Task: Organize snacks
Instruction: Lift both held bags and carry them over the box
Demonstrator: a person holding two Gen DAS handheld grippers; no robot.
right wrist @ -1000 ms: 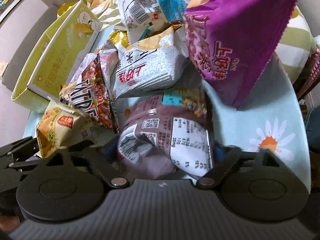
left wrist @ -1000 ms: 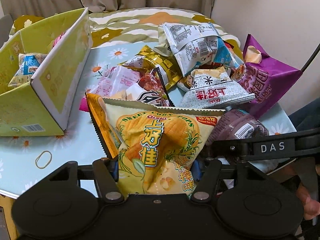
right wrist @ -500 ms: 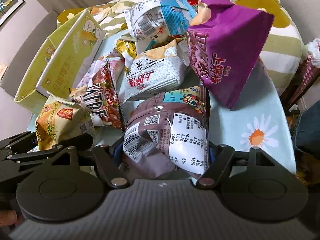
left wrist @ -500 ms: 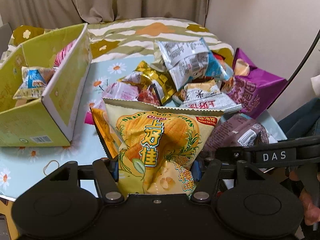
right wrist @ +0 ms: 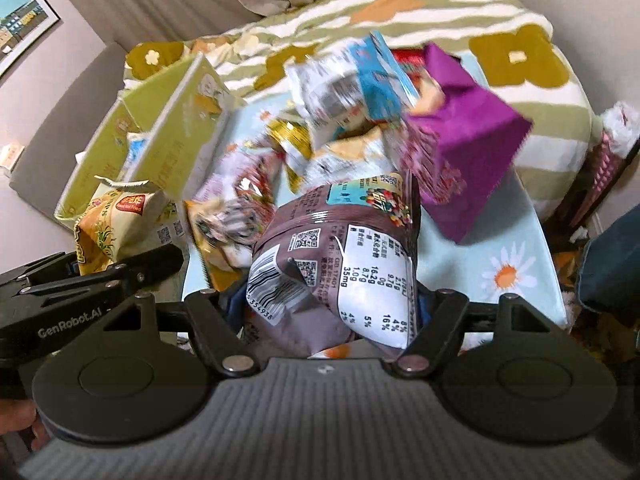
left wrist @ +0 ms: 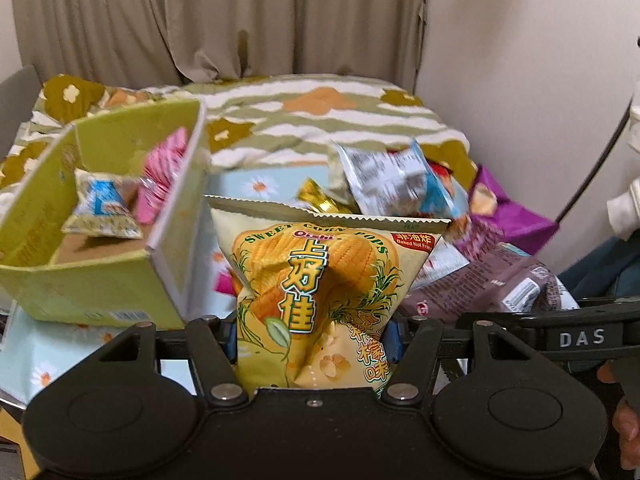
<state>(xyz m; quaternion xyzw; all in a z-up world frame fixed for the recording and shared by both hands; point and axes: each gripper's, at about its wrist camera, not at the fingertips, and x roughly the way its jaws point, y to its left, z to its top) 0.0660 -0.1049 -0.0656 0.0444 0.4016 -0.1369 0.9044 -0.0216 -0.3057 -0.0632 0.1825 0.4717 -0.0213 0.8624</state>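
While the left wrist view looks down along the left gripper [left wrist: 312, 332], its jaws are clamped on the lower part of a yellow corn-pop bag [left wrist: 320, 292], held upright above the daisy-print worktop [left wrist: 36, 356]. At the worktop's left edge stands a green cardboard box [left wrist: 100, 292], open at the top, with a small blue-and-white packet [left wrist: 102, 208] and a pink packet [left wrist: 160, 176] inside. Toward the far right corner lies a loose heap of snack bags [left wrist: 396, 184], blurred. From the right wrist view, the right gripper [right wrist: 332, 300] has its jaws pressed against both sides of a brown-purple bag [right wrist: 340, 264], nutrition label facing up, lifted off the worktop. Beyond it a purple bag [right wrist: 464, 148] rests near the right edge, and the yellow bag shows at the left.
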